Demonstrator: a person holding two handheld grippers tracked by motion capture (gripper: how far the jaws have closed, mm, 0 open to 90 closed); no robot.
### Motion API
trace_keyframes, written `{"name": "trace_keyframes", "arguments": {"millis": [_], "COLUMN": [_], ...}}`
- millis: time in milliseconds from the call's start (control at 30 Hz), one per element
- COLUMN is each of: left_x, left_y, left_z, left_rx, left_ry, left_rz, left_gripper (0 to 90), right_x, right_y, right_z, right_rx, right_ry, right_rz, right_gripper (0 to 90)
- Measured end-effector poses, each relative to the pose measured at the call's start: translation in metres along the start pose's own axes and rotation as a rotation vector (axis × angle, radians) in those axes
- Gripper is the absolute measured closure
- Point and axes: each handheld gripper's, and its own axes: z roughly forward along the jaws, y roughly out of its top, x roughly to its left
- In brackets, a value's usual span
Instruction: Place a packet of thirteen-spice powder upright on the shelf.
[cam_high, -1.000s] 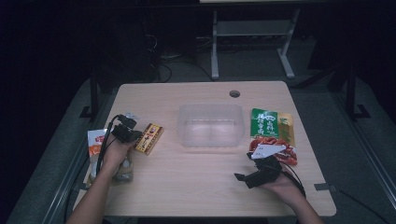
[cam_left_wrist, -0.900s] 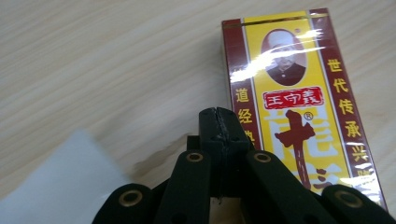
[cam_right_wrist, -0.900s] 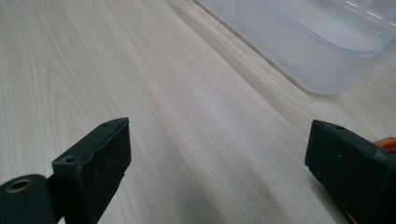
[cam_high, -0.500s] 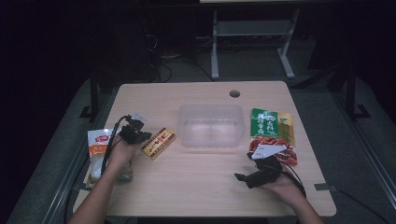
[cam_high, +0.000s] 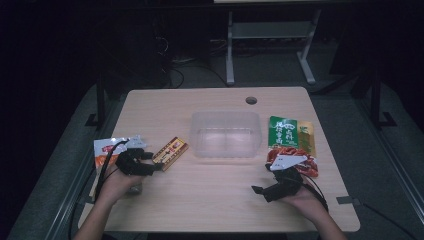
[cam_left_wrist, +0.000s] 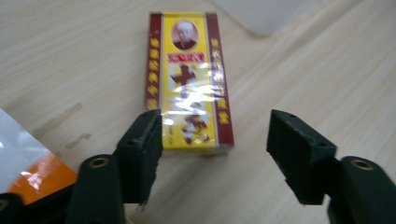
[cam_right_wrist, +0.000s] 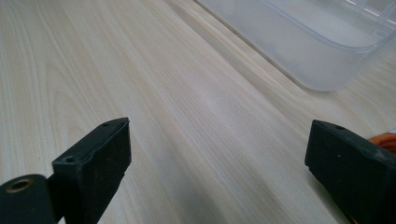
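gaping left tool (cam_left_wrist: 215, 149) astride glossy flat rectangular box (cam_left_wrist: 189, 79)

Clear plastic tub (cam_high: 226, 133) mid-table, green packet (cam_high: 282, 132) (flat) beside it

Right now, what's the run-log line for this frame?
left gripper: open, jaws around near end of yellow-red box | right gripper: open, over bare table | clear tub: empty

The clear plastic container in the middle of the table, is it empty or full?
Empty: through the clear plastic container its bare bottom shows, and the yellow box lies outside it on the table.
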Motion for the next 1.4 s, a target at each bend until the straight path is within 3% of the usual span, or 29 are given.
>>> {"name": "trace_keyframes", "arguments": {"millis": [67,167,367,433,700,1033,1400], "left_x": [-0.003,-0.002,0.006,0.009,0.011,0.011,0.012], "left_y": [-0.002,-0.001,-0.001,0.0,0.0,0.0,0.001], "left_z": [0.005,0.012,0.021,0.025,0.041,0.043,0.041], "left_rx": [0.013,0.015,0.021,0.02,0.091,0.105,0.126], "left_ry": [0.032,0.059,0.057,0.056,0.043,0.05,0.041], "left_rz": [0.02,0.018,-0.001,-0.013,-0.007,0.012,0.0], "left_gripper": [28.2,22.1,18.2,18.2,21.3,30.1,31.9], "right_x": [0.0,0.001,0.0,0.0,0.0,0.0,0.001], "right_y": [0.0,0.0,0.0,0.0,0.0,0.0,0.001], "right_z": [0.0,0.0,0.001,0.002,0.002,0.001,0.001], "right_rx": [0.002,0.002,0.006,0.008,0.006,0.008,0.008], "right_ry": [0.001,0.0,0.003,0.006,0.002,0.003,0.003], "right_rz": [-0.001,-0.008,-0.007,-0.006,-0.006,-0.008,-0.009], "right_gripper": [6.7,6.7,6.7,6.7,6.7,6.7,6.7]}}
